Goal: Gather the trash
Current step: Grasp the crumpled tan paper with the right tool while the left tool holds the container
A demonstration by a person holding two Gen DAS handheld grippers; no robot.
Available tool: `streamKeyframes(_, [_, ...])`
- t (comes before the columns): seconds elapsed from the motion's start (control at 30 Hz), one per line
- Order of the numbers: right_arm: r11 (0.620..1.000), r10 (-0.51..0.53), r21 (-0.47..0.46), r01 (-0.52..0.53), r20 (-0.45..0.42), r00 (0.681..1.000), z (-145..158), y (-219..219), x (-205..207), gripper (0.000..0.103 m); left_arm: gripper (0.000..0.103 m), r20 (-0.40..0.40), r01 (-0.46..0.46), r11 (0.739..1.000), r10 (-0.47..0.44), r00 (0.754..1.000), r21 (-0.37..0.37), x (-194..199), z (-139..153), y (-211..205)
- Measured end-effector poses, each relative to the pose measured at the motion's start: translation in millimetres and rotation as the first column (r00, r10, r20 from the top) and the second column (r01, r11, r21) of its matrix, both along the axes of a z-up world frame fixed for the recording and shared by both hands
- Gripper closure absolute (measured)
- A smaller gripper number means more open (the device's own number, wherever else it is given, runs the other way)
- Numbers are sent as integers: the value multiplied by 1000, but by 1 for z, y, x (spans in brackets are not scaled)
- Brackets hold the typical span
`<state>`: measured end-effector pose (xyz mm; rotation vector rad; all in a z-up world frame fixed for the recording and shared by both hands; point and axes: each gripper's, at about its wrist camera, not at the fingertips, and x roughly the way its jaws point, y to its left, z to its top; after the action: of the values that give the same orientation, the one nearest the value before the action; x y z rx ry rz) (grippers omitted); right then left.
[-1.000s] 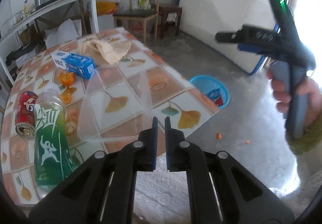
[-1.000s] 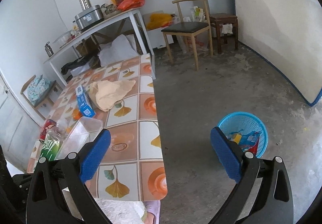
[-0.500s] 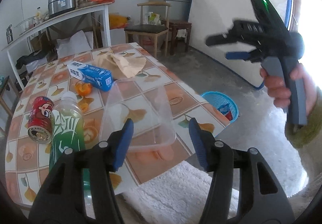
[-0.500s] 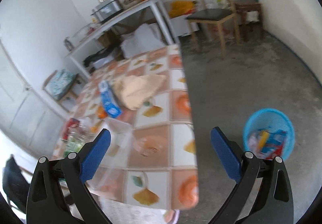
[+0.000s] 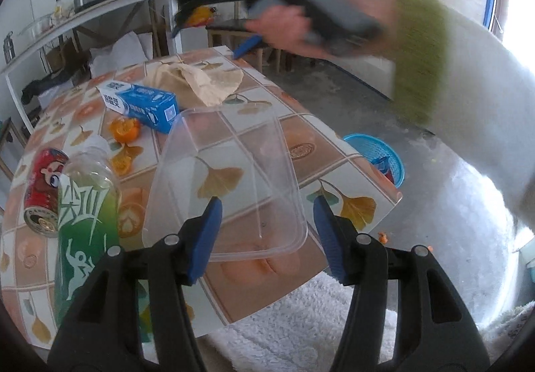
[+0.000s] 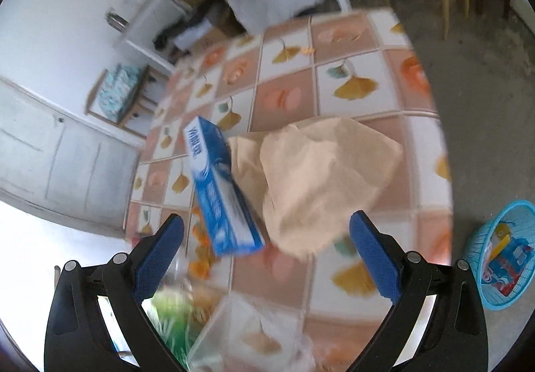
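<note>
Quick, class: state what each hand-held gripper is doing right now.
Left hand-held gripper: open, holding nothing, at the clear container.
Right hand-held gripper: open, empty, above the paper bag.

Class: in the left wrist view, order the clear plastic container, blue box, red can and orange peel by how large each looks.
1. clear plastic container
2. blue box
3. red can, similar to the box, so unsure
4. orange peel

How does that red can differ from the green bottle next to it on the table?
The red can is opaque metal with a cartoon face; the green bottle is clear plastic with a green label and white lettering. The can looks shorter, and the bottle reaches nearer the table's front edge. Both lie on their sides, side by side.
</note>
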<state>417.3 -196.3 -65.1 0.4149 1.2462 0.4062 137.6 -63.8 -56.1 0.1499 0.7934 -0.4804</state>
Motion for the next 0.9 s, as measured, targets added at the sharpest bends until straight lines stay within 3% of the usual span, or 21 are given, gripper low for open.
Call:
streamKeyframes(0.23, [987, 13, -157, -31, -112, 994, -39, 48, 54, 7, 49, -14, 22, 999, -23, 1000, -37, -1, -2, 4])
streamKeyframes(0.37, [974, 17, -224, -43, -117, 993, -49, 62, 59, 7, 49, -16, 32, 998, -33, 999, -51, -1, -2, 5])
streamKeyframes(0.5, [952, -11, -306, -20, -98, 995, -53, 66, 60, 16, 49, -16, 39, 997, -40, 999, -67, -4, -1, 6])
streamKeyframes(0.77, [884, 2, -467, -23, -45, 999, -50, 66, 52, 54, 49, 8, 38, 997, -38, 999, -69, -11, 2, 7])
streamKeyframes(0.9, [870, 9, -492, -19, -23, 1000, -47, 56, 43, 70, 49, 25, 25, 998, -23, 999, -64, -14, 4, 10])
